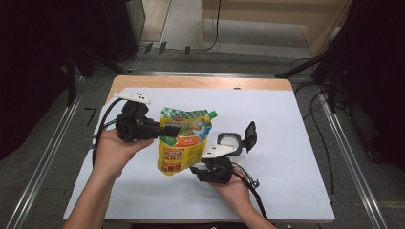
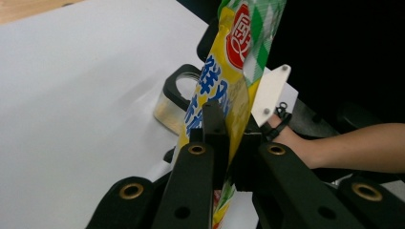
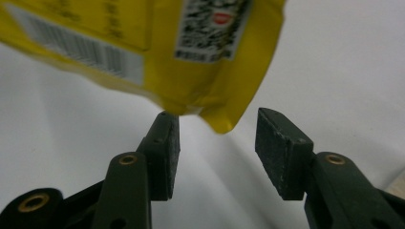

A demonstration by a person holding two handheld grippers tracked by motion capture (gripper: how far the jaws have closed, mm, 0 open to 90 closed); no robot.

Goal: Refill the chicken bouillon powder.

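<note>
1. The left gripper [image 1: 169, 130] is holding a yellow spouted pouch [image 1: 184, 143] above the white table [image 1: 286, 143], near its middle. In the left gripper view its jaws are closed tight on the pouch's edge, about halfway up the pouch [image 2: 224, 90].
2. The pouch is hanging roughly upright, long axis vertical with a slight tilt. Its green cap [image 1: 213, 114] is sitting at the upper right corner, and its bottom edge is hanging free, not touching the table.
3. The right gripper [image 1: 196, 168] is waiting just under and to the right of the pouch's lower corner. In the right gripper view its jaws are standing well apart and holding nothing; the pouch's bottom corner [image 3: 219, 114] is dangling just above the gap, nearer the left pad.
4. Judgement: the right gripper is the nearer free one, so a grasp on the bottom corner would need a short rise.
5. A clear container with a black flip lid [image 1: 236, 139] is sitting open on the table, just right of the pouch.
</note>
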